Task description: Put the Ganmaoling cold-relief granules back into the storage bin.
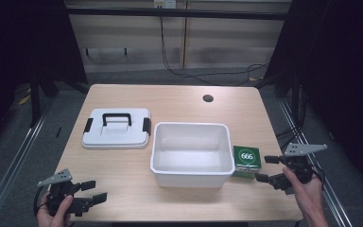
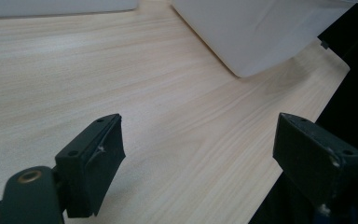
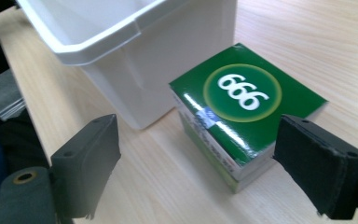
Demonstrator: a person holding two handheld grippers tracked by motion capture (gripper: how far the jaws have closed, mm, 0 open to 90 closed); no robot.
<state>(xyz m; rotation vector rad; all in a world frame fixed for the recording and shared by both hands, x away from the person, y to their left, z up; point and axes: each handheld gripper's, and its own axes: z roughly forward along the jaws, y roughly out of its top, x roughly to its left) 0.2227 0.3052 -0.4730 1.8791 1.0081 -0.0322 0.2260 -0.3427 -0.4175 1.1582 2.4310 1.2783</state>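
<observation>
So we see the green box (image 1: 246, 160) marked 666 lying flat on the table (image 1: 179, 101), just beside the right wall of the white tub (image 1: 190, 153), and our right gripper (image 1: 267, 169) sits near it at the right edge, jaws spread wide and empty, with the box ahead of the jaws in the right gripper view. Our left gripper (image 1: 94, 191) hovers at the near left corner, jaws also apart and holding nothing, well apart from the tub; the white lid (image 1: 116, 128) with black handle lies left of the tub.
</observation>
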